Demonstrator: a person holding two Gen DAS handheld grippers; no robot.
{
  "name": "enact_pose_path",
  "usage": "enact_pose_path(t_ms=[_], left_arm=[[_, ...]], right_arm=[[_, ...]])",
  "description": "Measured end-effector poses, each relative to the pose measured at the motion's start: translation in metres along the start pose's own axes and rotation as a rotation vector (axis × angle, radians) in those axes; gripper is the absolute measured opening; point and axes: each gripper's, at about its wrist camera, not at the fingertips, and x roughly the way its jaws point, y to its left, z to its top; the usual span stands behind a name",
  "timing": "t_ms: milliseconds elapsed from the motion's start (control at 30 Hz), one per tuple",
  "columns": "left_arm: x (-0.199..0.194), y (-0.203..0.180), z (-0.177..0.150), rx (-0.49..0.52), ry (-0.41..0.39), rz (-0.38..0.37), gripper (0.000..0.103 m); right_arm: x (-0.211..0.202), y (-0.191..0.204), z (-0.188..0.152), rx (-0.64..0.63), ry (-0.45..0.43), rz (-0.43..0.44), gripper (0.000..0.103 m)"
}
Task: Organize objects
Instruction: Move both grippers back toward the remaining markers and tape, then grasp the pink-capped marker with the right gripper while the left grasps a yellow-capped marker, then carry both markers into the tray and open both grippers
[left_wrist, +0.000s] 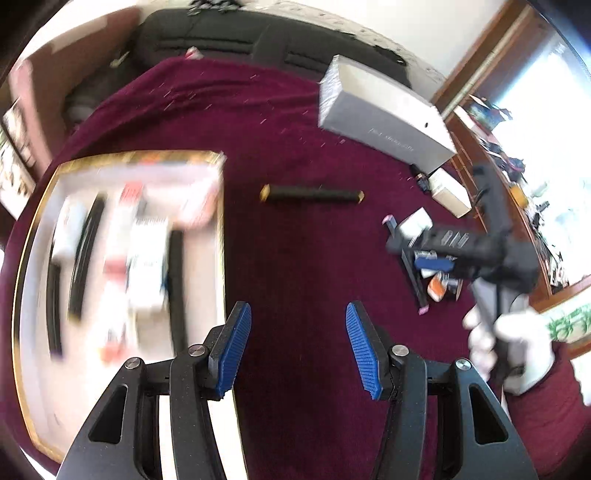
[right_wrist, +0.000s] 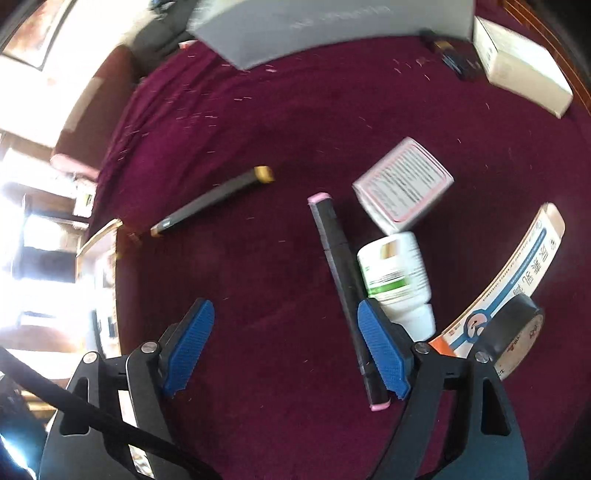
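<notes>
In the left wrist view my left gripper hangs open over bare maroon cloth, just right of a gold-rimmed tray holding several blurred items. A black marker with gold caps lies beyond it. My right gripper, held by a white-gloved hand, hovers over a small pile. In the right wrist view that gripper is open and empty. A black marker with pink caps lies along the inside of its right finger. Beside it sit a white bottle with a green label and a pink-edged box.
An orange-and-blue carton and a black tape roll lie at the right. The gold-capped marker rests to the left. A large grey box and a white box stand at the far edge. The tray corner shows at the left.
</notes>
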Motion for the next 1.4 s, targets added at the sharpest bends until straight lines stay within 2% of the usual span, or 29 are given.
enact_pose_path(t_ms=[67, 100, 133, 167, 200, 300, 500, 567, 633, 667, 700, 733, 767, 800, 833, 1000, 1100, 1167, 1200, 1233, 1300, 1367, 1400], left_arm=[[0.011, -0.013, 0.025, 0.096, -0.014, 0.043, 0.048], [0.016, -0.017, 0.033, 0.136, -0.019, 0.063, 0.047], [0.022, -0.023, 0.044, 0.187, -0.018, 0.085, 0.047], [0.034, -0.029, 0.056, 0.228, -0.010, 0.099, 0.047], [0.044, -0.034, 0.065, 0.257, 0.000, 0.101, 0.047], [0.078, -0.051, 0.083, 0.368, 0.010, 0.107, 0.047], [0.151, -0.083, 0.100, 0.595, 0.074, 0.185, 0.047], [0.169, -0.088, 0.099, 0.634, 0.095, 0.218, 0.048], [0.183, -0.089, 0.094, 0.646, 0.122, 0.215, 0.048], [0.182, -0.089, 0.093, 0.635, 0.106, 0.202, 0.048], [0.183, -0.087, 0.093, 0.608, 0.124, 0.195, 0.048], [0.185, -0.084, 0.094, 0.565, 0.161, 0.176, 0.043], [0.184, -0.080, 0.094, 0.534, 0.183, 0.150, 0.034], [0.182, -0.077, 0.092, 0.508, 0.205, 0.118, 0.018], [0.179, -0.074, 0.087, 0.494, 0.218, 0.103, 0.012], [0.162, -0.067, 0.056, 0.473, 0.252, 0.079, 0.011], [0.158, -0.065, 0.040, 0.463, 0.221, 0.095, 0.012], [0.156, -0.069, 0.032, 0.456, 0.183, 0.103, 0.018], [0.155, -0.070, 0.029, 0.433, 0.170, 0.091, 0.027], [0.154, -0.071, 0.026, 0.420, 0.157, 0.092, 0.030], [0.153, -0.073, 0.020, 0.426, 0.126, 0.125, 0.030], [0.151, -0.076, 0.018, 0.427, 0.133, 0.132, 0.028], [0.147, -0.075, 0.020, 0.401, 0.149, 0.111, 0.012]], right_arm=[[0.008, -0.002, 0.000, 0.002, 0.003, -0.064, 0.079], [0.008, -0.001, -0.002, -0.001, -0.013, -0.076, 0.073], [0.009, 0.003, -0.003, -0.018, -0.011, -0.100, 0.066], [0.008, 0.005, -0.004, -0.033, -0.015, -0.133, 0.052], [0.008, 0.006, -0.005, -0.040, -0.008, -0.136, 0.033], [0.006, -0.003, -0.010, 0.001, 0.021, -0.084, 0.018], [-0.001, -0.023, -0.030, 0.095, 0.042, 0.014, 0.015], [-0.002, -0.024, -0.033, 0.107, 0.043, 0.030, 0.016], [-0.002, -0.025, -0.034, 0.112, 0.038, 0.039, 0.016], [-0.003, -0.026, -0.035, 0.113, 0.035, 0.043, 0.016], [-0.003, -0.026, -0.036, 0.114, 0.032, 0.047, 0.016], [-0.003, -0.026, -0.036, 0.114, 0.030, 0.049, 0.016], [-0.003, -0.025, -0.036, 0.112, 0.026, 0.052, 0.016], [-0.004, -0.025, -0.037, 0.108, 0.024, 0.051, 0.016], [-0.002, -0.023, -0.036, 0.102, 0.021, 0.045, 0.015], [0.000, -0.004, -0.035, 0.018, -0.019, -0.063, 0.016], [0.004, 0.012, -0.033, -0.055, -0.053, -0.166, 0.017], [0.007, 0.020, -0.030, -0.089, -0.078, -0.211, 0.022], [0.008, 0.023, -0.030, -0.099, -0.088, -0.223, 0.024], [0.009, 0.025, -0.029, -0.107, -0.099, -0.241, 0.024], [0.011, 0.029, -0.030, -0.119, -0.111, -0.286, 0.020], [0.010, 0.027, -0.032, -0.116, -0.118, -0.287, 0.016], [0.008, 0.022, -0.031, -0.095, -0.113, -0.260, 0.013]])
